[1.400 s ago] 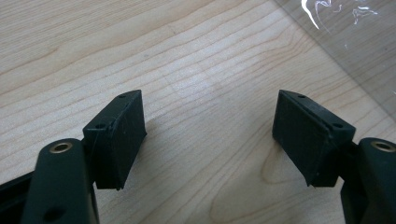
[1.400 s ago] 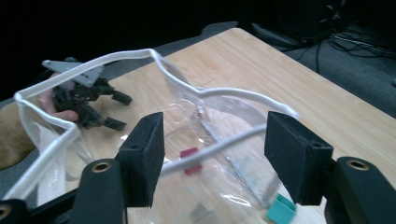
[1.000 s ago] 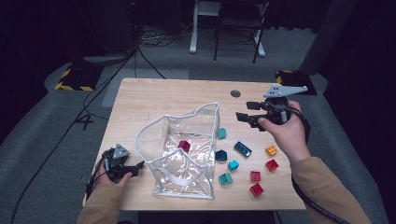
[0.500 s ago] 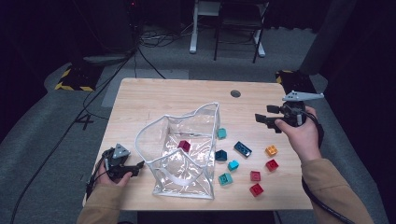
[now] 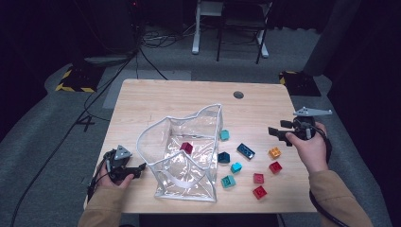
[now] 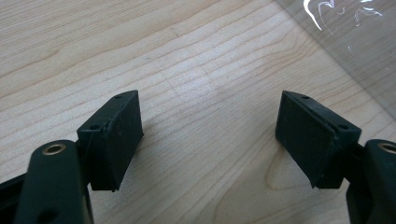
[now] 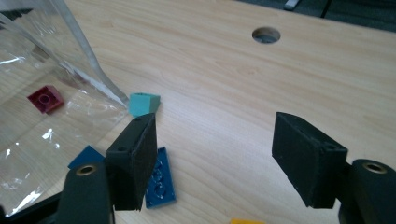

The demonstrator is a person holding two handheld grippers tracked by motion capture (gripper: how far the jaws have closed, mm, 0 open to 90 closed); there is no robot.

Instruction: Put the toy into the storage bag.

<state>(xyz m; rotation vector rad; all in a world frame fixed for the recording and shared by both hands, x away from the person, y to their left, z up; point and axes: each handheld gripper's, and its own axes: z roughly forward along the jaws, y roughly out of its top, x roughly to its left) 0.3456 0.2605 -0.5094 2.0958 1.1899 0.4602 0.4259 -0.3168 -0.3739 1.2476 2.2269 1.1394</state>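
Blue flat plastic brick [image 7: 160, 179] lies just left-below right tool [image 7: 212, 154], long axis along jaws; jaws just opened wide, nothing between. Left tool [image 6: 210, 140] wide, empty.

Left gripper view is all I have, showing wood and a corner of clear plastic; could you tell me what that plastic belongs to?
Observer: A clear bag standing open on the table, a dark red brick inside.
Operator: Are other bricks outside it?
Observer: Several lie right of it, including a flat blue brick.
Operator: And the right gripper?
Observer: The right gripper hovers near the table's right edge; its jaws have just been opening, with nothing between them.
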